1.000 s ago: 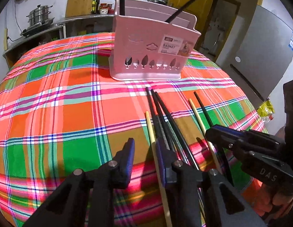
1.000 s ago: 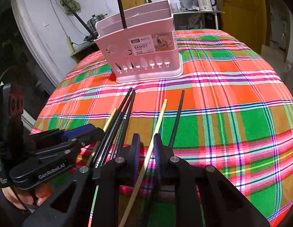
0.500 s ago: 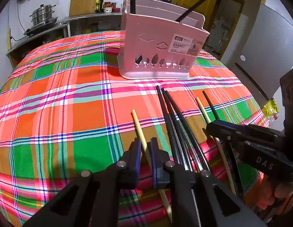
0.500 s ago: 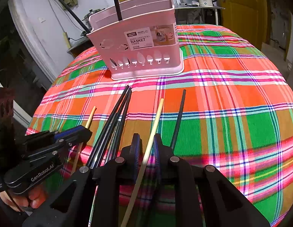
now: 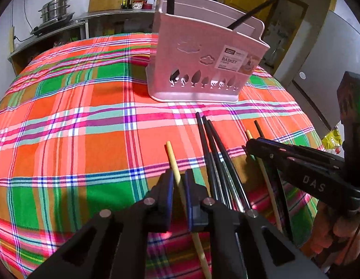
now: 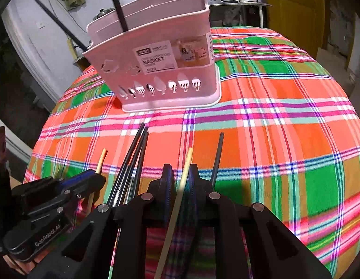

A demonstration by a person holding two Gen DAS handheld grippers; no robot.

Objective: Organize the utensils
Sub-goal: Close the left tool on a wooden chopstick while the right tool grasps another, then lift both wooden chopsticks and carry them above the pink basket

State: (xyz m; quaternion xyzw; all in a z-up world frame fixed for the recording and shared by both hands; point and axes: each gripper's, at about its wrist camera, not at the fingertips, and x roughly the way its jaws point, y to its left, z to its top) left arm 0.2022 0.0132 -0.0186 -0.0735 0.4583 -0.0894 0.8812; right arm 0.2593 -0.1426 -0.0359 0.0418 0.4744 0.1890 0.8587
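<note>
Pale wooden chopsticks, slim and round: we pinch one (image 5: pixel 174 162) in our nearly closed left tongs (image 5: pixel 179 181), another (image 6: pixel 185 174) in our right tongs (image 6: pixel 181 176). Black chopsticks (image 5: pixel 211 144) lie bundled between the tongs; the pink basket (image 5: pixel 203 62) stands ahead.

Bright plaid, pale pink, black and cream.

The cloth (image 5: pixel 86 121) over the surface is a loud plaid of orange, green and salmon blocks crossed by pink, purple, blue and white stripes. The basket (image 5: pixel 198 69) is pale pink with leaf-shaped cut-outs and a white label printed in dark letters. Two chopsticks are pale cream (image 5: pixel 174 162) (image 6: pixel 184 174); the bundle between them (image 5: pixel 214 153) is glossy black, and a single one (image 6: pixel 217 158) is dark grey-black. The left tool (image 5: pixel 179 183) and right tool (image 6: pixel 181 179) are matt black with dark blue pads (image 5: pixel 169 193). The door (image 6: pixel 294 7) behind is mustard yellow.
</note>
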